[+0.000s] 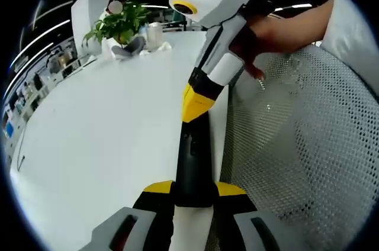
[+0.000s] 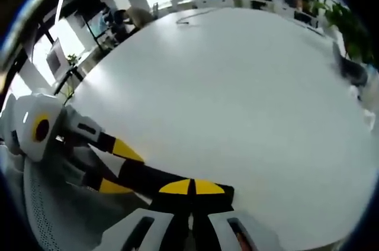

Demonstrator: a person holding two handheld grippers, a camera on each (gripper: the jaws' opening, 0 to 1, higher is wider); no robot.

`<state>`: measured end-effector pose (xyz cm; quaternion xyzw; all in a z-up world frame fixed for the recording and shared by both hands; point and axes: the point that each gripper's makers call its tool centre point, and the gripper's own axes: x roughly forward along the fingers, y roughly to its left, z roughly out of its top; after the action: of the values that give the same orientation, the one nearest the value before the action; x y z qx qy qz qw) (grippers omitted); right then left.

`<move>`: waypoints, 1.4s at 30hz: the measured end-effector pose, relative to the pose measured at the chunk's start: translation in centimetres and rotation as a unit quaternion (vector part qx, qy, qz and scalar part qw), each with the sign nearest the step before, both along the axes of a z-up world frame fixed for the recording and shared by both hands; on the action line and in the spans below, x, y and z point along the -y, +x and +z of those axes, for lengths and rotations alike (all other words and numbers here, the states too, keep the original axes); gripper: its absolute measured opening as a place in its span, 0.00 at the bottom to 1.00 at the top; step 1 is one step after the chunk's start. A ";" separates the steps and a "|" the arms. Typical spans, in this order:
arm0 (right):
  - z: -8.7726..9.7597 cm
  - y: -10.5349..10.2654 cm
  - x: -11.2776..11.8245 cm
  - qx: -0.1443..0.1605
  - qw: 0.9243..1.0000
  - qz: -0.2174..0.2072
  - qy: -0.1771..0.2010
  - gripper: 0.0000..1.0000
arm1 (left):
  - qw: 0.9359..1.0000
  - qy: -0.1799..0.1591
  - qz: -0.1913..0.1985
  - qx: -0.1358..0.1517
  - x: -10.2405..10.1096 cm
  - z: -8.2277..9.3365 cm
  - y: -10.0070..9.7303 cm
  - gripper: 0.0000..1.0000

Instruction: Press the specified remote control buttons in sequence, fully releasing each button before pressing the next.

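A long black remote control (image 1: 192, 156) juts forward over the edge of the white table (image 1: 106, 126). My left gripper (image 1: 194, 189) is shut on its near end, a yellow-tipped jaw on each side. My right gripper (image 1: 194, 106) comes down from above with its yellow tips shut together, resting on the remote's far end; a hand (image 1: 272, 32) holds it. In the right gripper view, the right gripper (image 2: 191, 187) is shut over one end of the remote (image 2: 148, 177), and the left gripper (image 2: 121, 169) clamps it from the left. The buttons are too dark to make out.
A white mesh chair (image 1: 308, 132) stands right beside the table edge under the grippers. A potted plant (image 1: 118, 23) and small items sit at the table's far end. The broad tabletop (image 2: 237, 85) stretches away, with office desks beyond.
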<state>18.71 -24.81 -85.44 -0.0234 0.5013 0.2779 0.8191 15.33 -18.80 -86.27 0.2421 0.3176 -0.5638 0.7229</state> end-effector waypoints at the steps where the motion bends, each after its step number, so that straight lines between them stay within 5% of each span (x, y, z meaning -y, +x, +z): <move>1: 0.0 0.0 0.0 0.001 1.000 0.000 0.000 0.00 | 1.000 0.000 0.000 0.000 0.0 0.0 0.0 0.25; 20: 0.0 0.2 0.2 -0.009 0.999 -0.029 0.024 0.00 | 1.000 0.000 0.000 -0.001 0.1 0.0 0.0 0.25; 42: -0.1 0.1 0.0 0.040 0.998 0.033 -0.026 0.00 | 1.000 0.000 0.000 0.000 0.1 -0.1 0.1 0.24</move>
<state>18.79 -24.78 -85.58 -0.0719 0.4738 0.2905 0.8282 15.42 -18.90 -86.32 0.2421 0.3173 -0.5638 0.7231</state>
